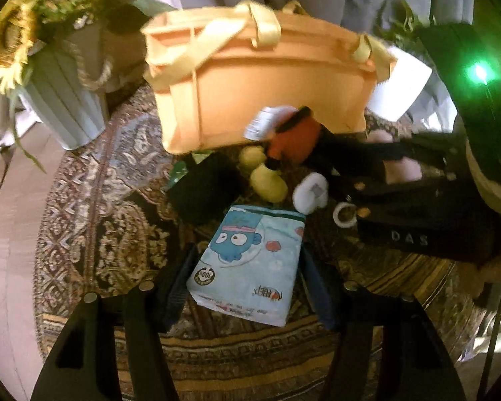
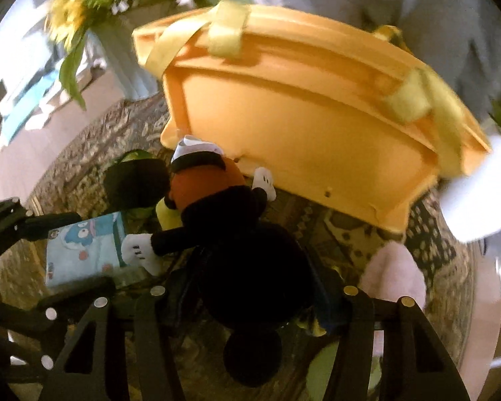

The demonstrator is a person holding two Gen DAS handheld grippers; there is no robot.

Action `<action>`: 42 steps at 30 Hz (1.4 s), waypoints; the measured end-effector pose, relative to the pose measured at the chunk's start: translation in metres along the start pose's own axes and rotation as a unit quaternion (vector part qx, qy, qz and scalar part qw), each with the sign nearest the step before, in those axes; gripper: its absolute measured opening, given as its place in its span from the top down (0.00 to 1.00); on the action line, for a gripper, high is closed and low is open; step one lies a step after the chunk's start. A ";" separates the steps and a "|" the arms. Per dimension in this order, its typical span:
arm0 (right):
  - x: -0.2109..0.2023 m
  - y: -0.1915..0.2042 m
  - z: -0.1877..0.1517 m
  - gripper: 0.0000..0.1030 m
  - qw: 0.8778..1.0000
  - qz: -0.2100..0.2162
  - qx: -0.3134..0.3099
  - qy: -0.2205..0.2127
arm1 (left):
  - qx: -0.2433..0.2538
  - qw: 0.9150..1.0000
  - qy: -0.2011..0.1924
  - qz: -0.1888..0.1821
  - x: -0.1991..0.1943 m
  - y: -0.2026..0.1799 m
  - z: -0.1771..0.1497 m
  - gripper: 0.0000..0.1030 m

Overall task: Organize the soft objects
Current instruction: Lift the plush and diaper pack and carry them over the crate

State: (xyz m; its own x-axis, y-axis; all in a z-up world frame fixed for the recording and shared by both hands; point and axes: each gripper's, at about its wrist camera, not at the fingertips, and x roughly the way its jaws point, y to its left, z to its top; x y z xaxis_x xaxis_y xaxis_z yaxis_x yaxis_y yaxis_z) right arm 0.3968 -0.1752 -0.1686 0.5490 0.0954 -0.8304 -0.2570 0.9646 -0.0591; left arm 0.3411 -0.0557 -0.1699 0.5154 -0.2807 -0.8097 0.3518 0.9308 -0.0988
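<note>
Left gripper [image 1: 247,284] was clamped on the blue tissue pack [image 1: 247,264], low over the patterned rug [image 1: 100,220]. Right gripper [image 2: 250,287] was closed around the black mouse plush [image 2: 247,267], its red shorts end near the orange basket [image 2: 300,127]. Basket sat on the rug just beyond both, beside the sunflower pot [image 1: 66,100].
</note>
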 end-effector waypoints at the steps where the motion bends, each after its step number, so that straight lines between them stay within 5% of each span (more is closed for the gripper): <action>1: -0.004 -0.001 -0.001 0.44 1.000 0.001 0.011 -0.003 | -0.001 1.000 -0.006 0.001 -0.004 -0.001 0.001 0.40; 17: -0.087 -0.026 -0.016 0.44 0.988 -0.008 0.124 -0.090 | -0.004 0.992 -0.127 0.025 -0.078 -0.024 0.030 0.40; 29: -0.150 -0.028 0.012 0.44 0.973 -0.053 0.127 -0.183 | -0.005 0.974 -0.219 0.052 -0.123 -0.024 0.056 0.40; 42: -0.170 -0.037 0.057 0.43 0.964 -0.081 0.092 -0.235 | 0.017 0.954 -0.288 0.081 -0.140 -0.025 0.101 0.41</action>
State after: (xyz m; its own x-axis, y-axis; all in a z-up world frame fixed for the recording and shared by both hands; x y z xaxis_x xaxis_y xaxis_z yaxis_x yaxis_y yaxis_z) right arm 0.3583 -0.2129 0.0068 0.8810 -0.0014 -0.4731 -0.0159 0.9993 -0.0327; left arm 0.3393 -0.0638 0.0042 0.9053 -0.2247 -0.3604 0.2510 0.9676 0.0270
